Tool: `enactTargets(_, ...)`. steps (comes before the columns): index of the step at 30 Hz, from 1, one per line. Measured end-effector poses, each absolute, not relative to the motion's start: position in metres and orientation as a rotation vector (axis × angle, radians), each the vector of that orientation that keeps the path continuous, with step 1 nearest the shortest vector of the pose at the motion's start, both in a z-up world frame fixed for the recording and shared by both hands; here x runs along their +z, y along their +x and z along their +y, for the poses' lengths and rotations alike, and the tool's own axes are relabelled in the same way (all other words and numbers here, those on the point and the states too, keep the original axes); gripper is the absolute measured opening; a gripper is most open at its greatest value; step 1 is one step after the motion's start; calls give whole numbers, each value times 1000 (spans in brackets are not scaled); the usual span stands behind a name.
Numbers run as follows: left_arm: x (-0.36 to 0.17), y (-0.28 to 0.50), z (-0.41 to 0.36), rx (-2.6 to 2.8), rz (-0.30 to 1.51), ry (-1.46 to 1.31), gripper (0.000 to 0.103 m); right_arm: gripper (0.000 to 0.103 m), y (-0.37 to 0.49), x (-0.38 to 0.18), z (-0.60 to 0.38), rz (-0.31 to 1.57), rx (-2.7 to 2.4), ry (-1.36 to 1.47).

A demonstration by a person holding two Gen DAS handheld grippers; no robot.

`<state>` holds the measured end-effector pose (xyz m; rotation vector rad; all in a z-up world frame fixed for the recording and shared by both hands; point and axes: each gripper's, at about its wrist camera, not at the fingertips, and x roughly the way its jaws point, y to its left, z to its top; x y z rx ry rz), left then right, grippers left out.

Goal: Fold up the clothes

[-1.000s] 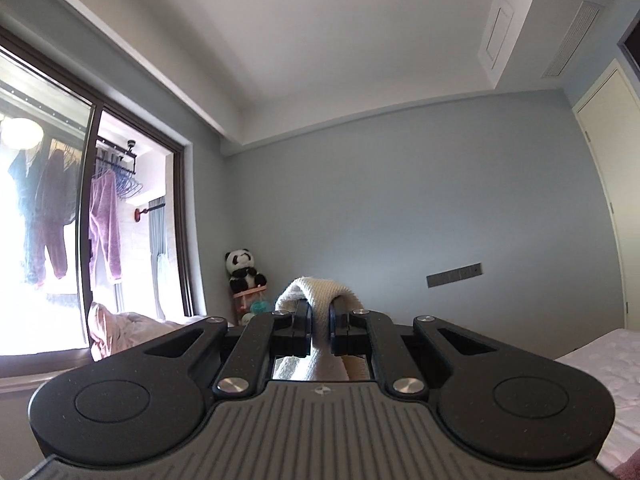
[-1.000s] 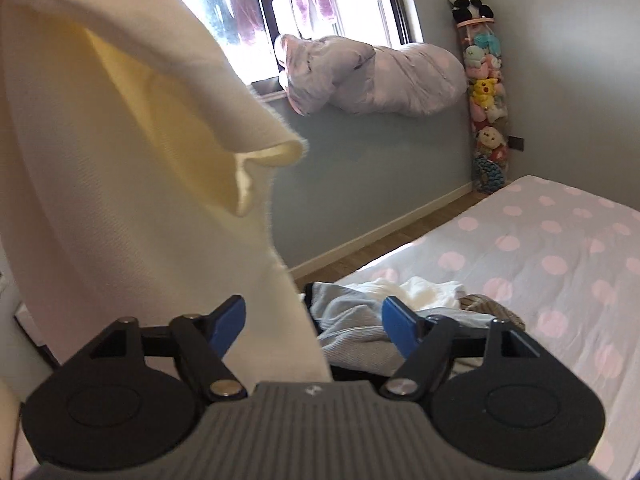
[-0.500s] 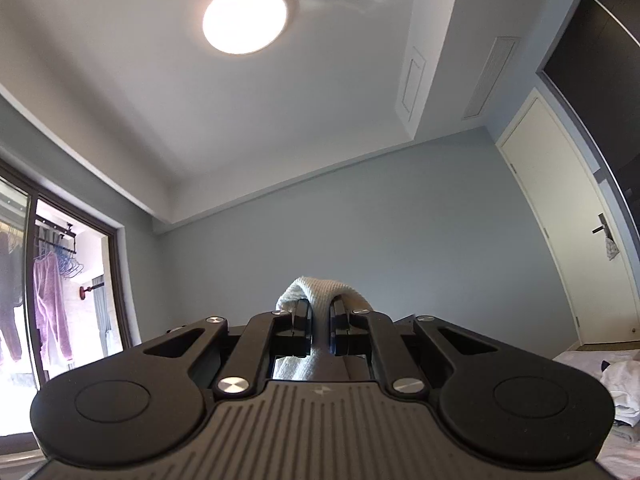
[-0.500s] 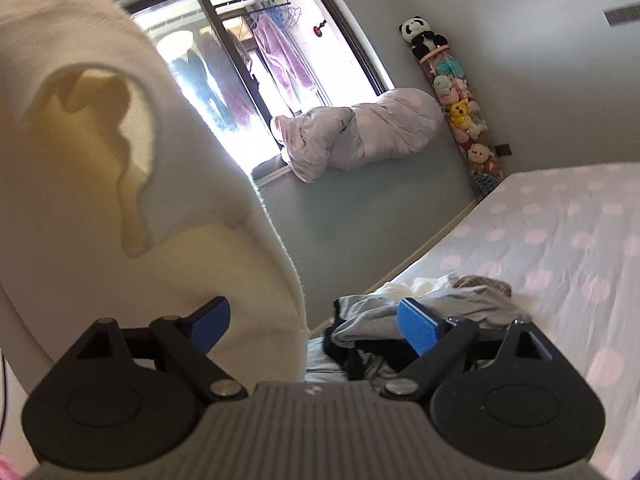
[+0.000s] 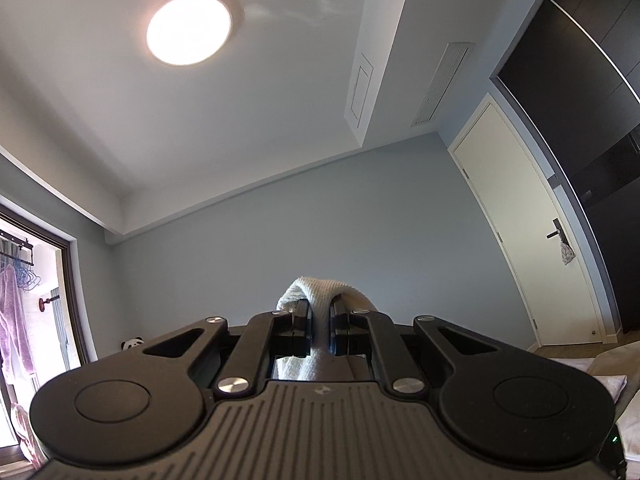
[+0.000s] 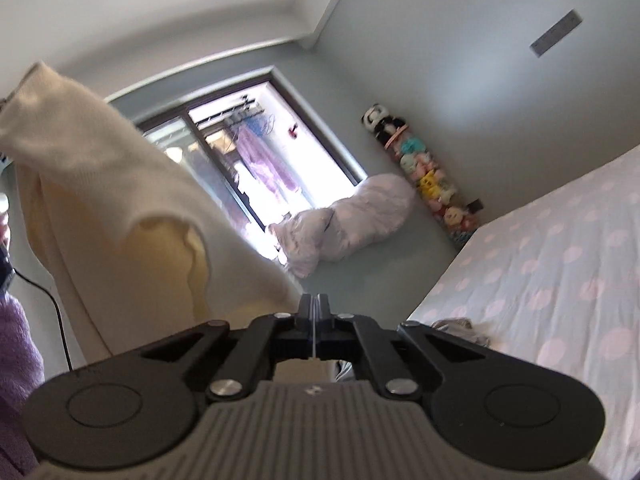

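Holding a cream-white knitted garment (image 6: 120, 216) aloft, you have the left claw (image 5: 319, 320) pinching a bunched fold of its fabric, the knit humped over the fingertips and trailing down between them. The right claw (image 6: 315, 312) has its jaws pressed together; whether a thin edge of cloth is caught between them cannot be told from its own view, though the garment's hem meets the fingertips from the claw's upper left. Seen from the right claw, the garment hangs as a long drape to the left, its long axis running from the raised top corner down toward the claw, well clear of the pink-dotted pale bed (image 6: 560, 264) lying to the right. Judged from this, the coming move turns on spreading the garment toward the bed: the right claw is the nearer to the mattress, so that end should probably lead across while your left keeps the high corner.
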<state>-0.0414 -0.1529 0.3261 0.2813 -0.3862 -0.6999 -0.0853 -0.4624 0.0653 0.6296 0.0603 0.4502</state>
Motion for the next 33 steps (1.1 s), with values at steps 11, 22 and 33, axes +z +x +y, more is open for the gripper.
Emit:
enactTargets(11, 346, -69, -197, -805, -410, 263, 6, 73, -138, 53, -483, 85, 437, 553)
enactTargets(22, 359, -96, -229, -942, -443, 288, 6, 71, -133, 22, -498, 83, 442, 617)
enactTargets(33, 336, -34, -248, -852, -269, 297, 6, 9, -162, 30, -511, 75, 188, 514)
